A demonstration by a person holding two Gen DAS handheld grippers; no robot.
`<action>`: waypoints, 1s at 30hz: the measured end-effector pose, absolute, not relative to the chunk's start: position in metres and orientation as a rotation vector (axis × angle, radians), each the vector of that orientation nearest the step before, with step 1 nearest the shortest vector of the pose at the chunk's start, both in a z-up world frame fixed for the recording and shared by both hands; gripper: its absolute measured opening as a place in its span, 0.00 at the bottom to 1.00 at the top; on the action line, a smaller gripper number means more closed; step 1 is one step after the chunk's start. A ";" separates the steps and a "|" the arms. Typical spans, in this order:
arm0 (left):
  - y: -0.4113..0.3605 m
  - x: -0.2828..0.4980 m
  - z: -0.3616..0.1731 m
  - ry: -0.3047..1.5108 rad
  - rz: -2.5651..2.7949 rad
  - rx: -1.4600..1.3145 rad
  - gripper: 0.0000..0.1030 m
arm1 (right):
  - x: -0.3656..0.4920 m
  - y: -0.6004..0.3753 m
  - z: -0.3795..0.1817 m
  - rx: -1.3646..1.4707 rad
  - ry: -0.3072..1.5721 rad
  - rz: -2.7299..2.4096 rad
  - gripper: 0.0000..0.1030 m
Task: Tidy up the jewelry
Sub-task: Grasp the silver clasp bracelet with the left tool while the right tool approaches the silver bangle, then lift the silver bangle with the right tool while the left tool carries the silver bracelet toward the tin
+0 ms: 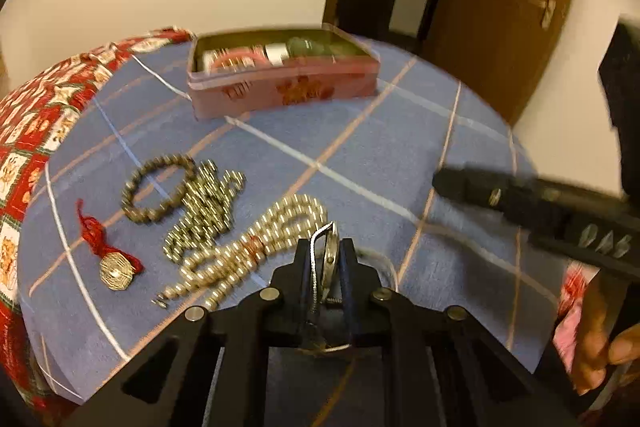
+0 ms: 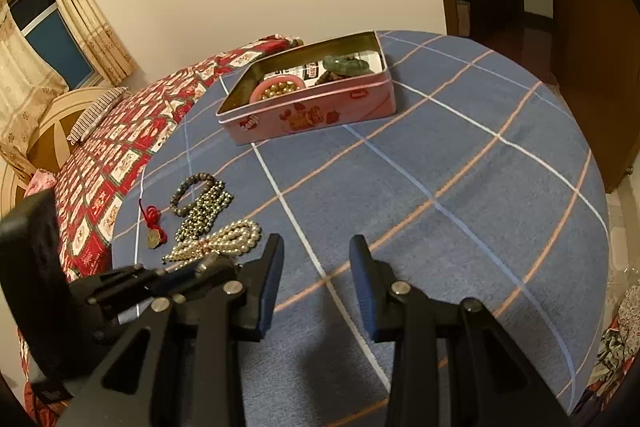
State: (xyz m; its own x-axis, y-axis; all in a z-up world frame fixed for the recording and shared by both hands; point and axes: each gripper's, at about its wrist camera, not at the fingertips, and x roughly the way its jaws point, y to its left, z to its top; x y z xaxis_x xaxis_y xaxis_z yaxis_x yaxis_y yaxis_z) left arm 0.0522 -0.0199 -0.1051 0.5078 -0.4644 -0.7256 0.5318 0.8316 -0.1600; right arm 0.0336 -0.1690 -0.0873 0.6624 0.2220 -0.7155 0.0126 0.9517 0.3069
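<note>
- One silver bangle (image 1: 330, 255), with a thin chain trailing from it, clamped edge-on between the fingers of the left gripper (image 1: 325, 263), held above the blue checked cloth (image 1: 360, 155). Judged rigid, light, slick metal; the rim is the best hold, as the chain would slip.
- Four loose pieces near: pearl strand (image 1: 260, 247), dark bead necklace (image 1: 204, 207), brown bead bracelet (image 1: 158, 187), red-corded brass charm (image 1: 114, 269). Strands judged limp; pinch at a bunched part.
- One pink tin (image 1: 280, 83), lidless, partly filled, well apart at the far side.
- Right gripper (image 2: 316, 287): spread wide, holding nothing.
</note>
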 end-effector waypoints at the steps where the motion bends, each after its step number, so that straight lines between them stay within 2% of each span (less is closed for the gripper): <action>1: -0.016 0.053 -0.099 0.829 -0.603 0.063 0.13 | 0.034 -0.169 -0.087 0.298 0.842 0.123 0.37; 6: 0.016 0.052 -0.056 0.696 -0.567 -0.069 0.13 | 0.035 -0.163 -0.090 0.295 0.859 0.159 0.37; 12: 0.051 0.057 -0.034 0.644 -0.481 -0.114 0.13 | 0.035 -0.141 -0.092 0.245 0.888 0.255 0.39; 13: 0.058 0.057 -0.033 0.645 -0.455 -0.115 0.13 | 0.034 -0.135 -0.092 0.239 0.897 0.272 0.44; 15: 0.068 0.056 -0.034 0.647 -0.427 -0.124 0.13 | 0.034 -0.122 -0.094 0.219 0.907 0.305 0.72; 17: 0.079 0.055 -0.035 0.647 -0.405 -0.135 0.13 | 0.033 -0.111 -0.095 0.190 0.899 0.314 0.78; 22: 0.093 0.054 -0.035 0.641 -0.379 -0.150 0.13 | 0.041 -0.082 -0.114 0.123 0.974 0.345 0.79; 26: 0.095 0.052 -0.037 0.640 -0.379 -0.158 0.13 | 0.037 -0.063 -0.118 -0.005 0.960 0.308 0.82; 29: 0.096 0.051 -0.038 0.642 -0.380 -0.163 0.13 | 0.035 -0.061 -0.119 -0.063 0.945 0.269 0.70; 30: 0.096 0.051 -0.039 0.642 -0.380 -0.163 0.13 | 0.035 -0.063 -0.120 -0.064 0.948 0.271 0.70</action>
State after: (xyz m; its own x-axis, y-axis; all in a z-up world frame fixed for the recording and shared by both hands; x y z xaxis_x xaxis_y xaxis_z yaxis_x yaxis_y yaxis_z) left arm 0.0509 0.0963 -0.0387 0.7349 -0.3940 -0.5519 0.2945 0.9186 -0.2637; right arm 0.0351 -0.0627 -0.1198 0.5520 0.2014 -0.8091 -0.2569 0.9643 0.0647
